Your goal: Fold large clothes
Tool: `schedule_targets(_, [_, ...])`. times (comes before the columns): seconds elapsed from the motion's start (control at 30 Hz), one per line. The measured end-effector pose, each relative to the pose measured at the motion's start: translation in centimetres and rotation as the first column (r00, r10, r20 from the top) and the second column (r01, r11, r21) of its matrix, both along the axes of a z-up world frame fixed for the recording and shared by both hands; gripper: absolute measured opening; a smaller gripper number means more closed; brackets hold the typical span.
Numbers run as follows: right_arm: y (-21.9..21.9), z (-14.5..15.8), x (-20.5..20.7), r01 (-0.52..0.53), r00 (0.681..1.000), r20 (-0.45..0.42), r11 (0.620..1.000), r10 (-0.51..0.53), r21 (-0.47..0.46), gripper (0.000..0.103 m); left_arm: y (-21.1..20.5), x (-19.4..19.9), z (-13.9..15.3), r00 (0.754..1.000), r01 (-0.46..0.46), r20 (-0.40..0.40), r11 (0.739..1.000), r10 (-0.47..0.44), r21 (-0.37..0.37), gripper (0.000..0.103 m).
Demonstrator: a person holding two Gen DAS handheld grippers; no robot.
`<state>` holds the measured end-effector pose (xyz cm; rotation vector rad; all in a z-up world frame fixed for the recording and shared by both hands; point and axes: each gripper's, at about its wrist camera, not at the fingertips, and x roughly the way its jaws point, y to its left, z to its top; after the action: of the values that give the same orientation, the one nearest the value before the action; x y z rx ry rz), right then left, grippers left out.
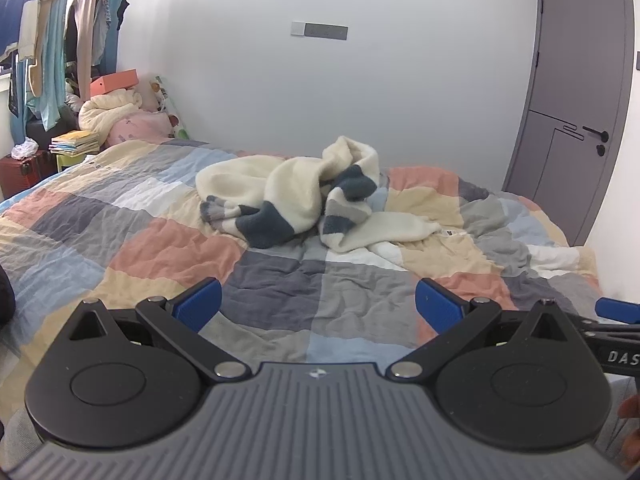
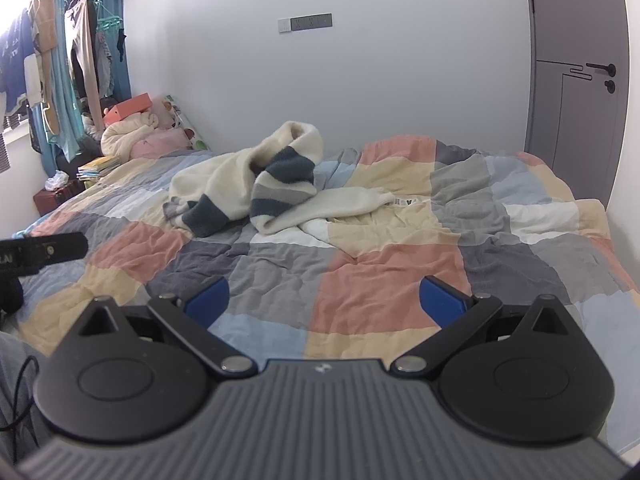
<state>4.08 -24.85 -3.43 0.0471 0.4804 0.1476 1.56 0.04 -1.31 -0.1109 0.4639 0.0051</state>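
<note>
A fluffy cream garment with dark blue and grey stripes (image 1: 304,192) lies crumpled in a heap on the bed, toward the far side; it also shows in the right wrist view (image 2: 264,184). My left gripper (image 1: 318,306) is open and empty, held above the near part of the bed, well short of the garment. My right gripper (image 2: 324,300) is open and empty too, at about the same distance from it. Part of the right gripper shows at the right edge of the left wrist view (image 1: 616,312).
The bed carries a wrinkled patchwork quilt (image 1: 168,248) in orange, grey, blue and cream. A pile of bedding, a pink pillow and an orange box (image 1: 116,108) sits at its far left, with books and hanging clothes (image 1: 60,40) beside it. A grey door (image 1: 576,100) stands at right.
</note>
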Motion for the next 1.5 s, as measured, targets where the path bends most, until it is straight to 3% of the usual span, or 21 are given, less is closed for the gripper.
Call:
schedule_targets(0.47, [-0.3,-0.3,0.2,0.014,1.000,-0.011,1.000,-0.014,0.003,0.103,-0.3,0.3,-0.1,1.000,-0.012,0.003,0.999,0.012,0.045,0.103])
schedule_targets(1.5, [-0.2,-1.2,1.0,0.028,0.999,-0.029,1.000,-0.028,0.009,0.103,0.0,2.0,-1.5,1.000,0.006,-0.013,0.999,-0.006,0.046,0.103])
